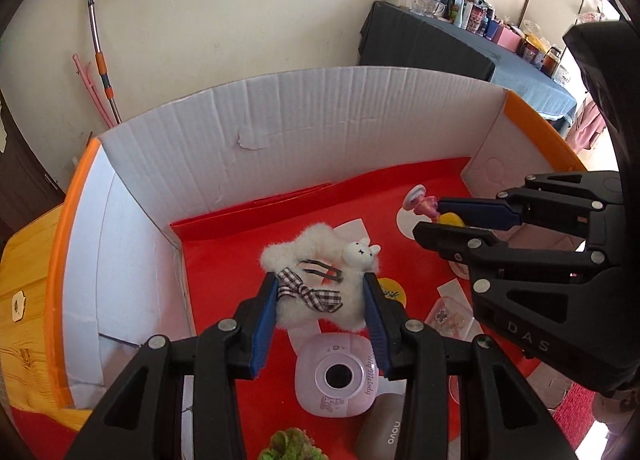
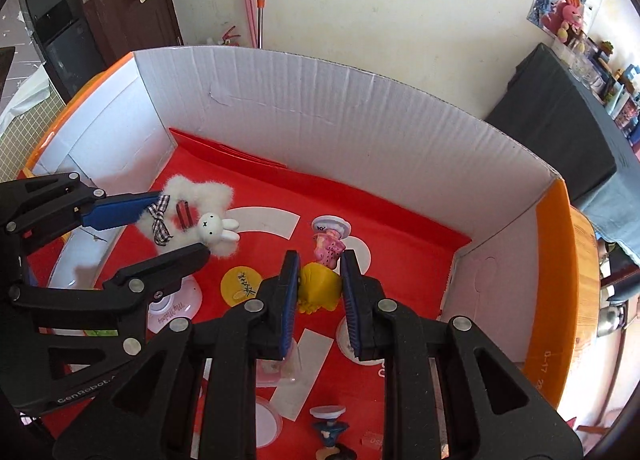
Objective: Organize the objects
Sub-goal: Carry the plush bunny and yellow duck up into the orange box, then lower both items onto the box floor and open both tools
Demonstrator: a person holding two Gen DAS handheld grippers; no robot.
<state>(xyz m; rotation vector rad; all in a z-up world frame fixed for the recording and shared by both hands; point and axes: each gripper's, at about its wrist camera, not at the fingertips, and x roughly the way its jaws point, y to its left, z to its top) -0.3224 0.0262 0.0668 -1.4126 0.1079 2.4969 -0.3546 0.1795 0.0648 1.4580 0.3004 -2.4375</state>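
pink camera (image 1: 335, 374) — "my melody" lettering

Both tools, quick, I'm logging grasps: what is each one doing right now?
Left tool: closed on the white plush bunny.
Right tool: closed on the yellow-and-pink figurine.

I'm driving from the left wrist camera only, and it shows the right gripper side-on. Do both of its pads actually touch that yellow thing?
Observer: Yes. In the right wrist view the right gripper has a pad pressed on each side of the yellow base of a toy figure.
Operator: Which way does the figure point?
Observer: Its white hat points away from the fingers, toward the white back wall.
Operator: Is there anything nearer that I can't see?
Observer: A blue figure lies on the red floor, below the right gripper's body.
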